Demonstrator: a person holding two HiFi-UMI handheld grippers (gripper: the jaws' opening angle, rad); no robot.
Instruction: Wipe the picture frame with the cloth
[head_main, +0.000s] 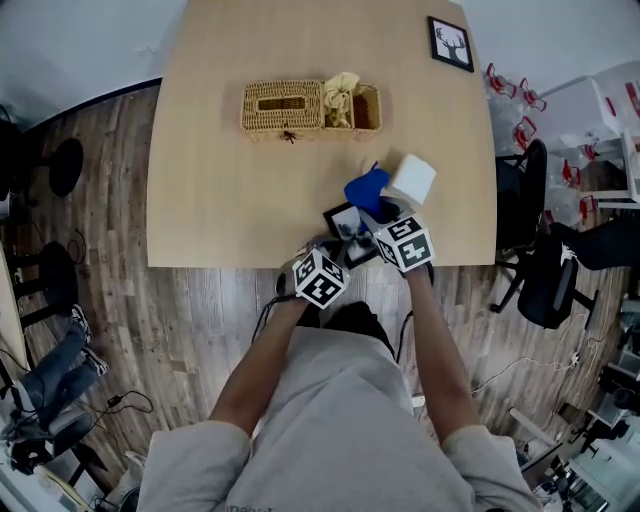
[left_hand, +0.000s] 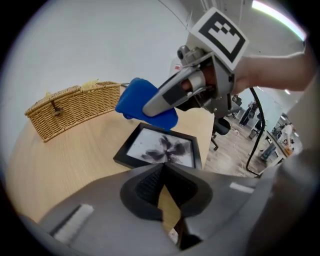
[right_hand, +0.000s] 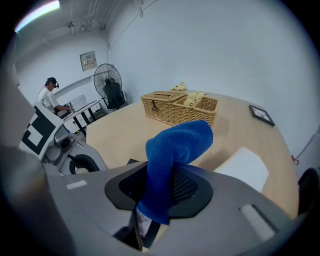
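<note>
Blue cloth (right_hand: 175, 150) is pinched in your right gripper (right_hand: 160, 176). The jaws are clamped on its lower part, and the free end folds over and sticks out past the tips. Black picture frame (left_hand: 160, 150) lies flat, glass up, at the table's (head_main: 220, 200) near edge, right of the middle, and the cloth hangs right over it. From the left gripper view the wad sits over the frame's far left corner, touching or just above it, can't tell which. Left gripper (left_hand: 162, 167) has its jaws pressed together with nothing between them, tips at the frame's near edge; whether they actually bear on it isn't visible. My read: the wipe stroke is at or near its start. To do it well, lower the right gripper until the cloth, not the jaw tips, meets the glass. Then drag flat from the far corner toward the near edge in overlapping passes, black border included. Light pressure only: the frame looks light and sits by the table edge, so it'll likely slide toward you unless the left gripper pins the near rail. Hold the pinch firm so the cloth doesn't pull out. White box (head_main: 412, 178) sits just beyond the frame on the right, wicker basket (head_main: 283, 108) well apart toward the far edge. Neither should block the stroke.
</note>
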